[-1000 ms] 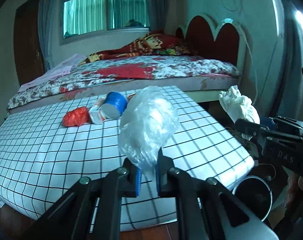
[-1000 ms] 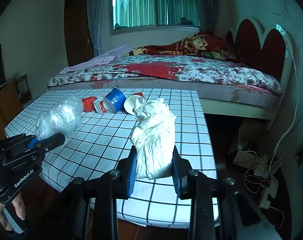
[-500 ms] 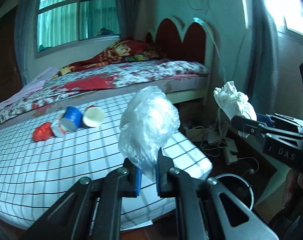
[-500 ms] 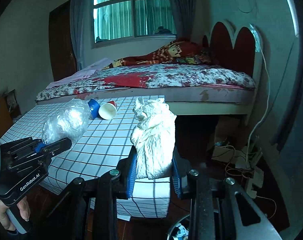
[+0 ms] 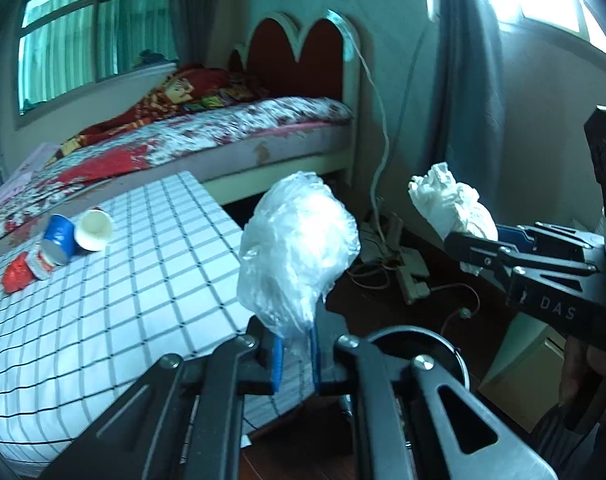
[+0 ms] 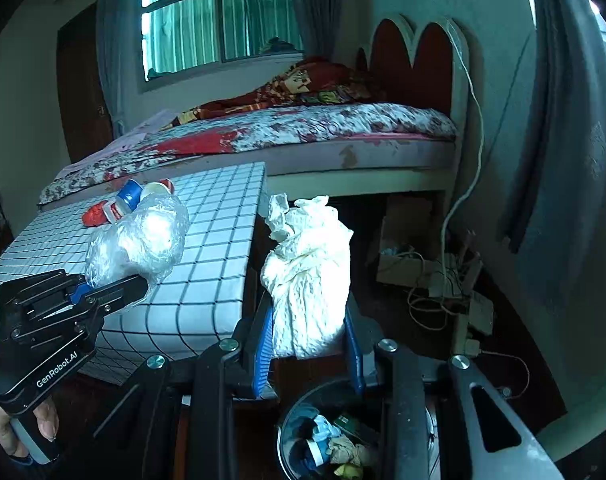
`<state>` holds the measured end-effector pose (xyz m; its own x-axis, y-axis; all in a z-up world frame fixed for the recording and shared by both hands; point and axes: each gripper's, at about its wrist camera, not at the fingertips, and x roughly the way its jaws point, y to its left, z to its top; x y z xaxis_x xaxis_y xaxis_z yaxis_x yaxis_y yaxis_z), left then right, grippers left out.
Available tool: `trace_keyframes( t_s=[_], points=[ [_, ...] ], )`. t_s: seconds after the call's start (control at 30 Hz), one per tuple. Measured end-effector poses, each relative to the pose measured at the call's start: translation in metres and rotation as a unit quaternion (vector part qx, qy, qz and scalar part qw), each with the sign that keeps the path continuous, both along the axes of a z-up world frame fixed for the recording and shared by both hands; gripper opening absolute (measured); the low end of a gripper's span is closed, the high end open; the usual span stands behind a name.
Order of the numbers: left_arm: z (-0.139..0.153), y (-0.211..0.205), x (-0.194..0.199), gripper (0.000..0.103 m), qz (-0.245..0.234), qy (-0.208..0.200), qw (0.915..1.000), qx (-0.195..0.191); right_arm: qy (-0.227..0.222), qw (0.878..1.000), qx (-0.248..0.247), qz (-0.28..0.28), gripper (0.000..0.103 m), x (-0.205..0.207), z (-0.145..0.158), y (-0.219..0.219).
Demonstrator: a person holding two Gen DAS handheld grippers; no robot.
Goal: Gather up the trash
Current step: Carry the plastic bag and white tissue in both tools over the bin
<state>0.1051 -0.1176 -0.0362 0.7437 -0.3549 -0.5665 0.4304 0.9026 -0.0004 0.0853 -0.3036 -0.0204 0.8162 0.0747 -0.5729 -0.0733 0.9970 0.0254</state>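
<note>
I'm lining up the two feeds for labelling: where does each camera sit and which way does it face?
Left wrist: on the left gripper, looking along its fingers past the clear plastic bag they pinch toward the bed; right gripper shows.
Right wrist: on the right gripper, past the crumpled white paper, down into the trash bin; left gripper and a hand show.
Shared: checkered table, cups, bed.

Counter (image 5: 135,280), white checked cloth: blue cup (image 5: 59,236), white cup (image 5: 95,230), small can (image 5: 39,266) and red wrapper (image 5: 17,278) clustered at far side. Floor (image 6: 403,332): cables, bin (image 6: 327,436) holding rubbish.
</note>
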Motion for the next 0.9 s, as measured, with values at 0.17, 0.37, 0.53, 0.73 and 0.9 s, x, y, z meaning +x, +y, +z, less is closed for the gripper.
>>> trace_keyframes(
  t_s=[0.17, 0.37, 0.53, 0.73, 0.9],
  points=[
    [-0.02, -0.028, -0.005, 0.011, -0.031, 0.026, 0.9991, 0.012, 0.024, 1.0, 0.001, -0.017, 0.033, -0.009, -0.022, -0.025],
    [-0.052, -0.057, -0.007, 0.011, -0.062, 0.065, 0.9956, 0.025, 0.057, 0.998, 0.004, -0.032, 0.033, -0.012, -0.051, -0.052],
    [-0.078, -0.071, -0.004, 0.011, -0.076, 0.101, 0.9912, 0.038, 0.095, 0.995, 0.01, -0.028, 0.033, -0.01, -0.082, -0.066],
    [-0.108, -0.084, -0.002, 0.011, -0.088, 0.138, 0.985, 0.056, 0.129, 0.992, 0.01, -0.016, 0.033, -0.004, -0.112, -0.071],
    [-0.131, -0.092, 0.007, 0.012, -0.099, 0.174, 0.9779, 0.062, 0.17, 0.985, 0.012, -0.004, 0.033, 0.007, -0.142, -0.077]
  ],
)
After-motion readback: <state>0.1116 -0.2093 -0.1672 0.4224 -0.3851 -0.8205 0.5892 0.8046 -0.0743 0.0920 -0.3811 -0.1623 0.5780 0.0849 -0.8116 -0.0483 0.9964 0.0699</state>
